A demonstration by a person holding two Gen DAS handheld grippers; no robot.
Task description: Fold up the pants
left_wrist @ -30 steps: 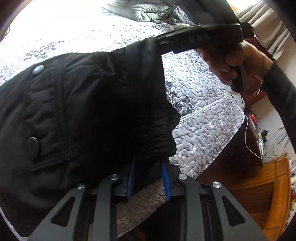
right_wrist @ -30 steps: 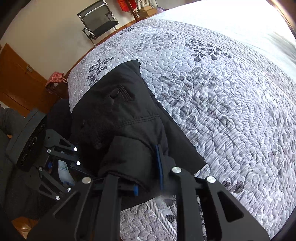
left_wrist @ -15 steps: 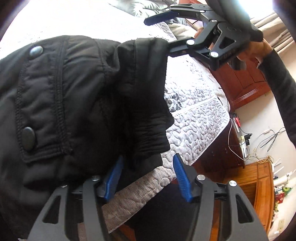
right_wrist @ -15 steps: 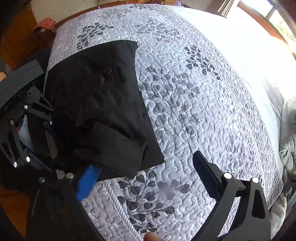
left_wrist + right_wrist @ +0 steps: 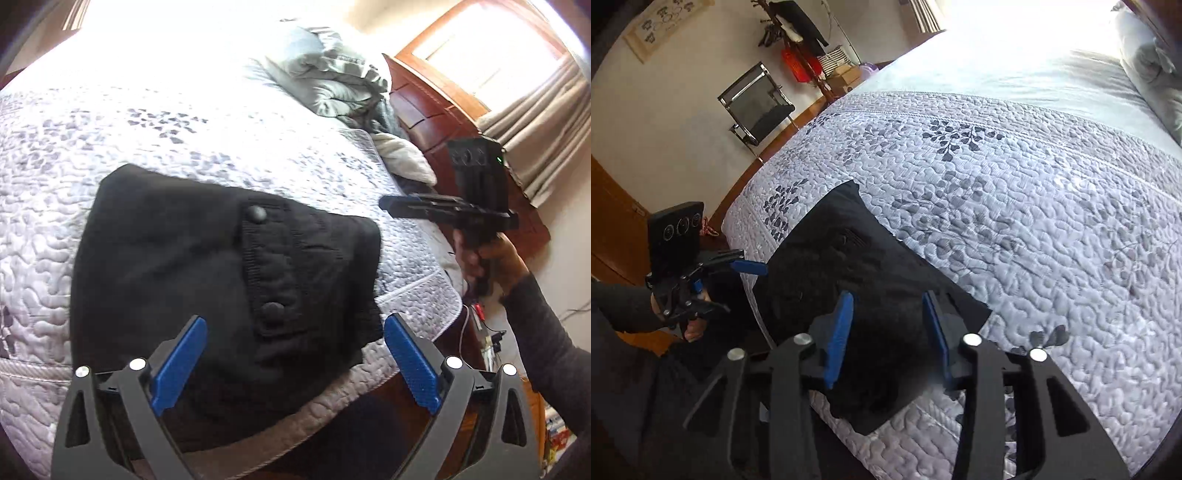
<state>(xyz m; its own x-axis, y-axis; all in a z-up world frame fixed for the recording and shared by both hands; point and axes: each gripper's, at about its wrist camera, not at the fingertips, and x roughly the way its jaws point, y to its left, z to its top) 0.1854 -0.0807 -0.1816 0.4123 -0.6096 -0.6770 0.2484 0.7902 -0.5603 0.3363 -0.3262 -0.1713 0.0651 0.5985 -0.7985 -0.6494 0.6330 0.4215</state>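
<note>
Pants (image 5: 207,280), black, folded into a compact bundle, lie at the near edge of the bed (image 5: 184,122) on a grey-white quilted coverlet (image 5: 1034,221). Left tongs (image 5: 291,362) hover above the bundle's near end, jaws spread wide after just opening, blue pads clear of the cloth on both sides. Right tongs (image 5: 888,332) hang over the bundle's other near corner, jaws narrowed after just closing; dark cloth shows between the pads, but whether they pinch it I cannot tell. Pocket flap with two snaps faces up. Crumpled grey bedding (image 5: 332,85) lies at the far end by the wooden headboard (image 5: 443,122). Chair (image 5: 757,107) and coat rack stand against the far wall. Bundle's long axis runs roughly away from the edge, inward across the bed.
</note>
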